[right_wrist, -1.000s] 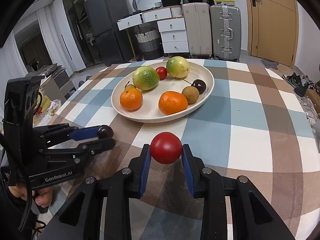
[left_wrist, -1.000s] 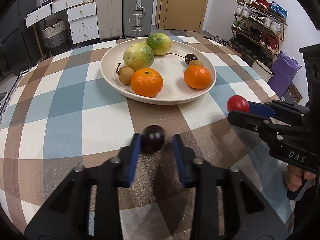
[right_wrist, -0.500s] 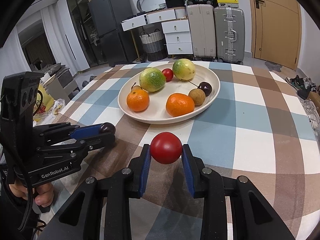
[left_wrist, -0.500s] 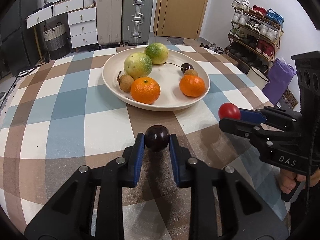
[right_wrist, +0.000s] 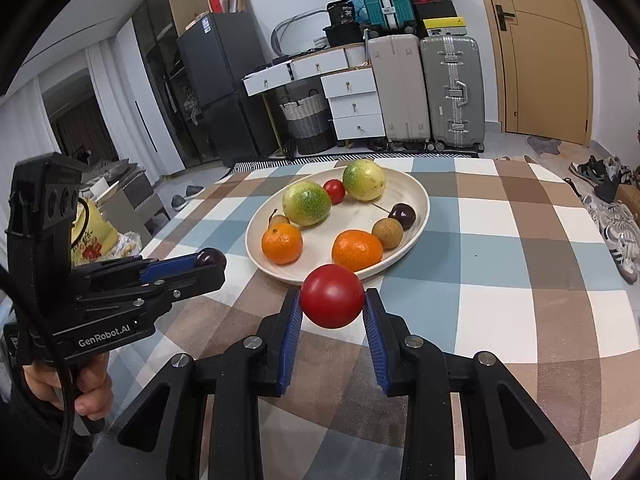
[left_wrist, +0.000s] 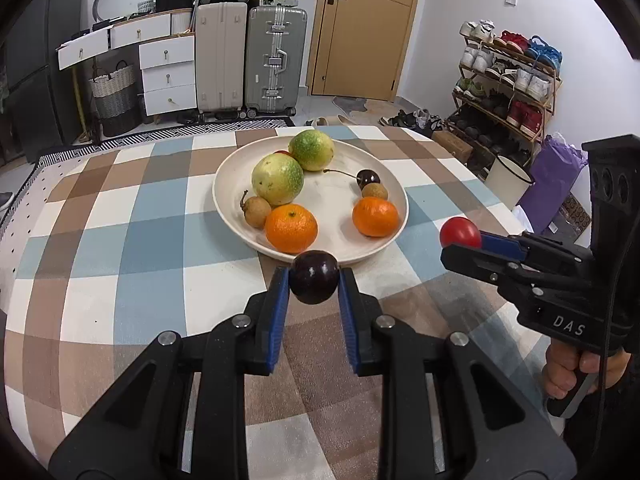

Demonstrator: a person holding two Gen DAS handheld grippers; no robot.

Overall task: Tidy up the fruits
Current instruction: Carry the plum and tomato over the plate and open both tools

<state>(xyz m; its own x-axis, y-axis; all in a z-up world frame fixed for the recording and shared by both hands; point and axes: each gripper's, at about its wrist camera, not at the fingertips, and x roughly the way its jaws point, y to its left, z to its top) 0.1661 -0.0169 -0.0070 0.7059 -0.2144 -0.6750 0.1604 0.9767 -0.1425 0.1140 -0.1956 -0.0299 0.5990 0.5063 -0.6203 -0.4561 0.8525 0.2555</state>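
Left gripper (left_wrist: 314, 286), jaws now clamped on dark plum (left_wrist: 314, 282) and lifted from table (left_wrist: 152, 248); right gripper (right_wrist: 332, 304) still grips red tomato (right_wrist: 332, 295); plate (left_wrist: 394, 190) at 12 o'clock.

From my left cam the small red fruit (left_wrist: 283, 153) in the plate (left_wrist: 394, 188) is nearly all hidden behind the two green ones (left_wrist: 277, 179). My hands (right_wrist: 70, 384) are mostly blocked by the handles, and the shoe rack (left_wrist: 508, 80) labels are too tiny to read.
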